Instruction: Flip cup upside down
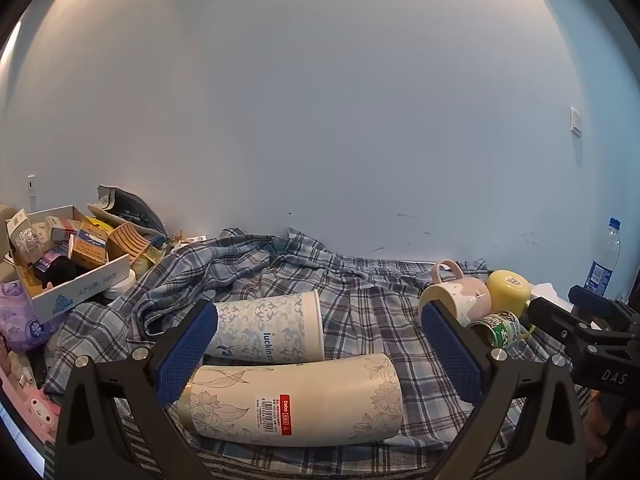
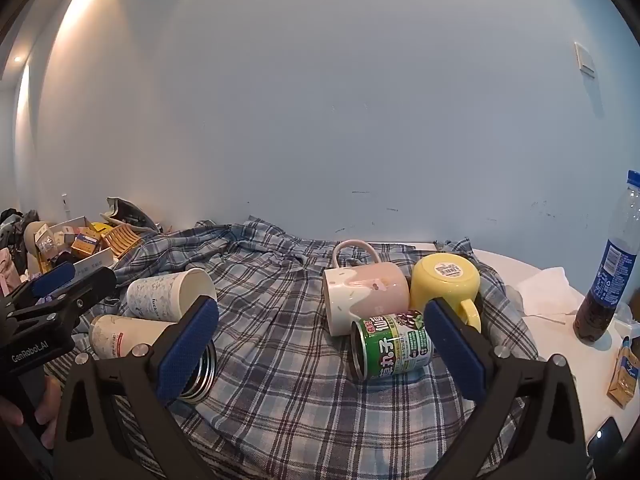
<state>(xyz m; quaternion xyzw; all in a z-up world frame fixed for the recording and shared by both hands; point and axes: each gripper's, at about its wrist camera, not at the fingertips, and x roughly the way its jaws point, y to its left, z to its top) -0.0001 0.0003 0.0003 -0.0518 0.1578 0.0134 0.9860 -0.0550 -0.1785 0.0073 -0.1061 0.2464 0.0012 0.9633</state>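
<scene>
A cream floral tumbler (image 1: 296,398) lies on its side on the plaid cloth (image 1: 360,320), right between the fingers of my open, empty left gripper (image 1: 320,356). A Luckin paper cup (image 1: 268,328) lies on its side just behind it. In the right wrist view a pink mug (image 2: 366,294) and a green can (image 2: 394,344) lie on their sides, and a yellow cup (image 2: 444,284) stands upside down. My right gripper (image 2: 322,350) is open and empty, with the green can just inside its right finger. The tumbler (image 2: 124,338) and paper cup (image 2: 168,294) show at the left.
An open cardboard box (image 1: 68,256) of small packets stands at the back left beside purple tissue packs (image 1: 24,316). A cola bottle (image 2: 608,272) stands on the white table at the right, with a snack packet (image 2: 624,372) nearby. A plain wall runs behind.
</scene>
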